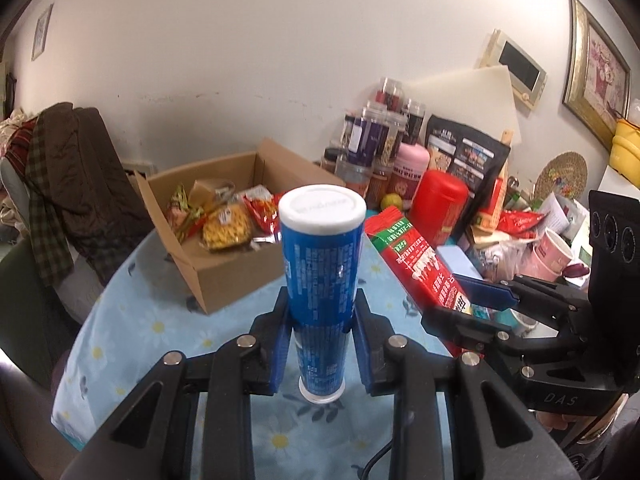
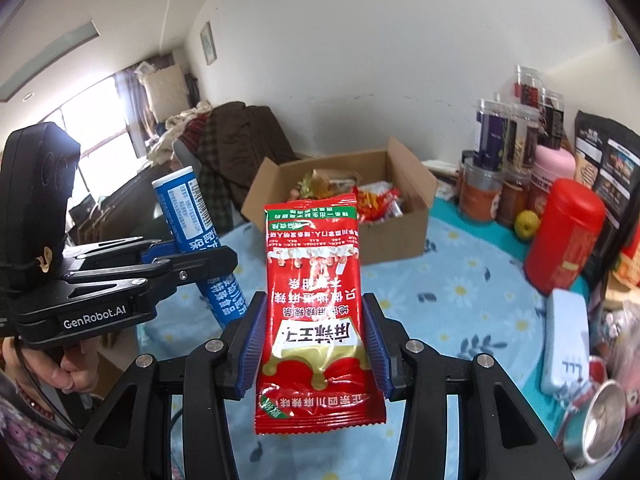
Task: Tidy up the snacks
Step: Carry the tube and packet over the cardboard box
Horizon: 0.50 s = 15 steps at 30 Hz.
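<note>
A blue tube with a white cap (image 1: 322, 264) is being gripped around its middle by the left hand-held gripper (image 1: 322, 344), whose blue pads (image 1: 280, 356) are being pressed against both sides of it. The tube is being held upright and clear of the bench (image 1: 168, 320), which is covered by a light blue cloth printed with daisies.

A red snack packet (image 2: 314, 312) is being clasped by the right hand-held gripper (image 2: 314, 344); its jaws are being kept partly apart by the packet's width, with the ribbed pads (image 2: 252, 344) bearing on its two long edges. The packet is being held upright above the cloth, its printing upside down in the right wrist view.

In the left wrist view the packet (image 1: 416, 264) and the right hand-held gripper (image 1: 476, 304) are being seen just to the right of the tube. In the right wrist view the tube (image 2: 198, 240) and the left hand-held gripper (image 2: 192, 260) are being seen to the left, with a person's hand (image 2: 60, 364) wrapped round the handle.

An open cardboard box (image 1: 236, 264) is being used as a container near the far edge of the bench, with several snack bags lying inside it. To its right, a red canister (image 2: 564, 236), a yellow-green fruit (image 2: 526, 224) and stacked clear jars (image 2: 508, 140) are being kept against the wall.
</note>
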Each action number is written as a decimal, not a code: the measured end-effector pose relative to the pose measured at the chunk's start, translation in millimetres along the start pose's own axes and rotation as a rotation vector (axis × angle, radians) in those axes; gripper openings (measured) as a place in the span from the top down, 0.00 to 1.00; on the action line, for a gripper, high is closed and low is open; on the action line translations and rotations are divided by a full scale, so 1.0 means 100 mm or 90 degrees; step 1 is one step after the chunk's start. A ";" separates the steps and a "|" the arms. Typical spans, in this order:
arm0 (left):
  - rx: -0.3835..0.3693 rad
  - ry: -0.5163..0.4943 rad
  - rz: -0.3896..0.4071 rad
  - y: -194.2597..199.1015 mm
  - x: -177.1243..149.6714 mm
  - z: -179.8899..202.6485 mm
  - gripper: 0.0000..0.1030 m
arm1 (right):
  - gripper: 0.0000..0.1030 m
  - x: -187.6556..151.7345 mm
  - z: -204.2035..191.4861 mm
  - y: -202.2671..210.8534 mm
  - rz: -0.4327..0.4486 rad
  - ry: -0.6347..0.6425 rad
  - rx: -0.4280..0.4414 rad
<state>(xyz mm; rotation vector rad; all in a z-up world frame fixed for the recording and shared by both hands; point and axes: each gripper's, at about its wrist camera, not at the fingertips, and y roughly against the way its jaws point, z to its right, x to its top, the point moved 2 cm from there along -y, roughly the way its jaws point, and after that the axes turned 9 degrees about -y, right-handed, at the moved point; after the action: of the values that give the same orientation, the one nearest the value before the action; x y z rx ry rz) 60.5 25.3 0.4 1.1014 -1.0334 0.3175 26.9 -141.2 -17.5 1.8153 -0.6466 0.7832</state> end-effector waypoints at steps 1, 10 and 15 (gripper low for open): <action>0.000 0.000 0.005 0.01 0.03 -0.01 0.73 | 0.56 0.03 -0.01 0.00 0.003 0.002 0.002; 0.005 -0.003 0.054 0.03 0.34 -0.12 0.73 | 0.56 0.37 -0.08 -0.05 0.033 0.027 0.022; 0.013 -0.010 0.073 -0.03 0.54 -0.25 0.73 | 0.56 0.59 -0.08 -0.17 0.047 0.033 0.025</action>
<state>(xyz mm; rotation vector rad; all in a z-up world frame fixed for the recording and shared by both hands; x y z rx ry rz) 103.3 31.2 40.7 1.0665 -1.1113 0.4136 75.9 -131.8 19.9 1.8083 -0.6715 0.8945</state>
